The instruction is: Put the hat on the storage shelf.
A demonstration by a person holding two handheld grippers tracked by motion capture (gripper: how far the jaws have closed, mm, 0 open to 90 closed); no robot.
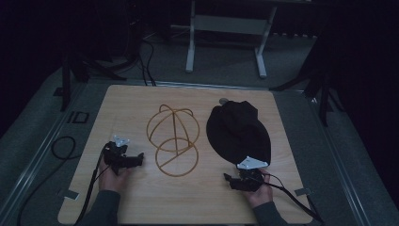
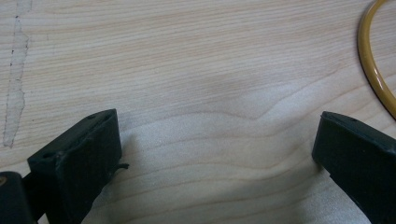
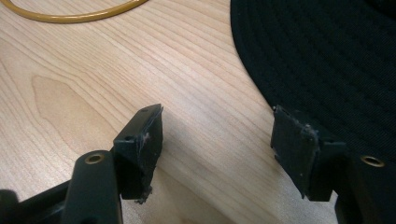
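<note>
Cap: the black cap (image 1: 240, 132) lies flat on the wooden surface (image 1: 141, 202), right of the middle of the frame.
Wire stand: a yellow wire stand (image 1: 172, 140) sits in the middle, just left of the cap.
Right claw (image 1: 234, 181): spread wide, empty, low by the cap's brim.
Left claw (image 1: 136, 159): spread wide, empty, near the stand.

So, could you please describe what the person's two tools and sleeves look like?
Both are black handheld units. The left tool and the right tool each carry a pale grey three-cornered plate on top and trail a black cable. Up close, the jaws are blocky black pads with scuffed edges, and small brass-coloured eyelets show on the right tool's body. The person wears dark grey-green long sleeves.
</note>
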